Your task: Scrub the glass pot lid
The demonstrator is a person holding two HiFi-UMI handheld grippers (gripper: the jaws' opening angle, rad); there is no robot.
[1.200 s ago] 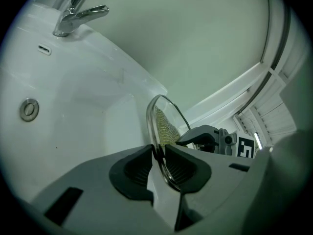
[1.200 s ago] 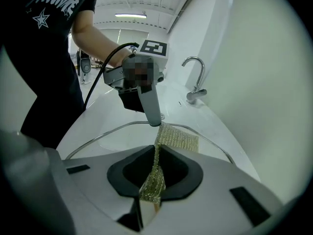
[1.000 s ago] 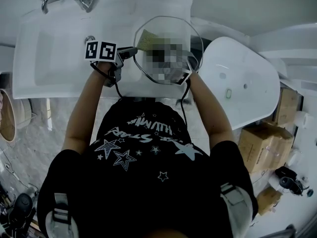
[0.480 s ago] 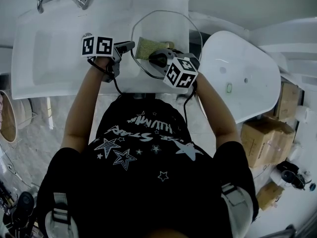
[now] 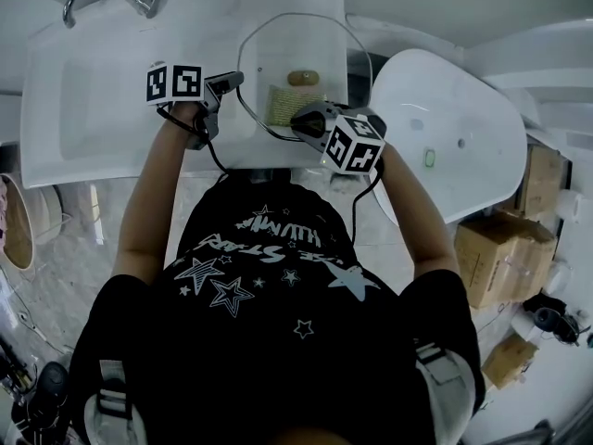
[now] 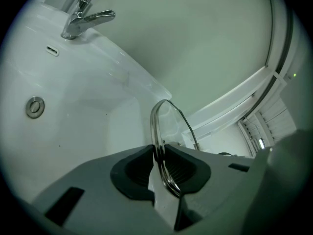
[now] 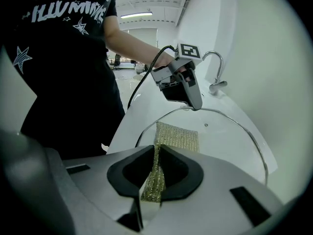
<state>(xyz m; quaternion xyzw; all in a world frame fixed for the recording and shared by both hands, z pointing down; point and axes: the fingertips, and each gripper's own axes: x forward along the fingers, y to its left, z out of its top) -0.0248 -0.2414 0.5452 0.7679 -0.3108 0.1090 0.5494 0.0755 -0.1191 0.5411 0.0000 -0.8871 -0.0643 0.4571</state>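
The glass pot lid [image 5: 278, 49] is held on edge over the white sink counter, its metal rim [image 6: 165, 131] running between the jaws of my left gripper [image 5: 232, 82]. Those jaws are closing and press on the rim at the lid's left side. The lid's knob [image 5: 303, 78] shows through the glass. My right gripper [image 5: 303, 119] is shut on a yellow-green mesh scouring pad [image 7: 177, 135], which lies flat against the lid's glass [image 7: 230, 141] near its lower edge. In the right gripper view the left gripper [image 7: 193, 103] sits at the lid's far rim.
A white basin [image 5: 102, 109] with a chrome faucet [image 6: 88, 19] and a drain [image 6: 34, 106] lies left of the lid. A white oval tub [image 5: 445, 137] stands to the right, with cardboard boxes [image 5: 500, 253] beyond it. The person's body fills the near side.
The right gripper has slid the pad down the glass toward the lid's near edge and moved slightly right. The lid and left gripper have shifted a little left and away.
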